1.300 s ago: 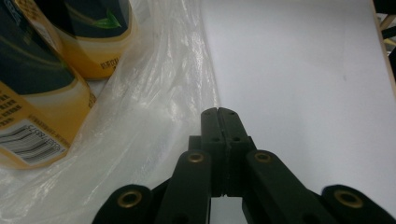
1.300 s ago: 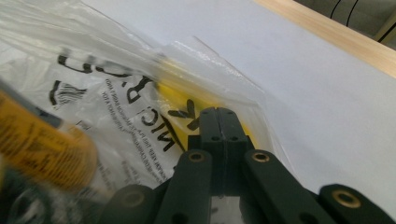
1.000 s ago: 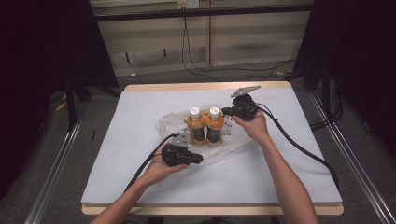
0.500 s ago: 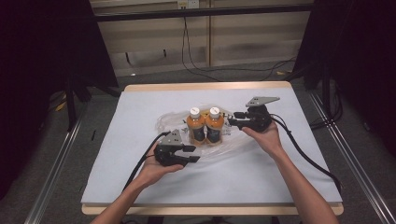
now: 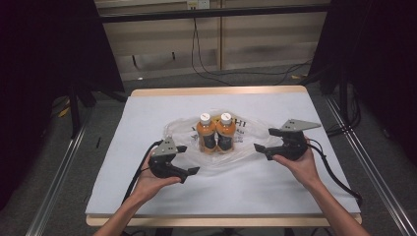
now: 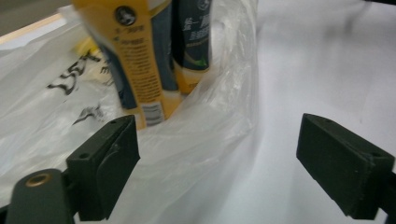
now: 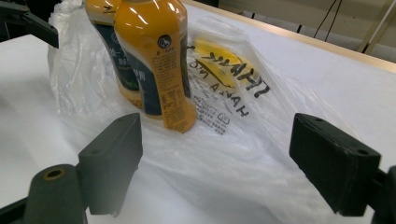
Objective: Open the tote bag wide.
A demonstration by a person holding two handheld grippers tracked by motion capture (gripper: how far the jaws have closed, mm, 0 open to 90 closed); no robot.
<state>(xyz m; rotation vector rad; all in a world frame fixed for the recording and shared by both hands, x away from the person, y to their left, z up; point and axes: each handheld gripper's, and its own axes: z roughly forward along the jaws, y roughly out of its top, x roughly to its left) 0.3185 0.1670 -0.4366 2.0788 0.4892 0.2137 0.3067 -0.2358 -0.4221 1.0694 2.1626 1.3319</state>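
I see two orange drink bottles [image 5: 217,132] standing upright side by side, touching each other, on a flattened clear plastic bag [image 5: 236,147] near the middle of the surface [image 5: 147,113]. Both have white caps and dark labels. The bag spreads out beneath and around them, with black lettering on its far right part, and its crumpled film rises a little against the bottles' bases.

From my left claw [image 5: 186,160], the bottles sit just beyond its tips and to the left of its line, with a fold of bag standing up between the jaws. Its jaws are spread wide and have hold of nothing; the left jaw lies over bag film, but I cannot tell whether it touches. In the high view this claw sits at the near left edge of the bag, pointing right.

My right claw [image 5: 270,140] is at the bag's right edge, pointing left toward the bottles. Its jaws are also spread wide and grip nothing; the bag's film lies between them, and the nearer bottle stands a little past the left jaw.

The surface is covered in a white sheet with a wooden border showing at the far and near edges. Black cables [image 5: 339,172] trail from each claw toward the near side.
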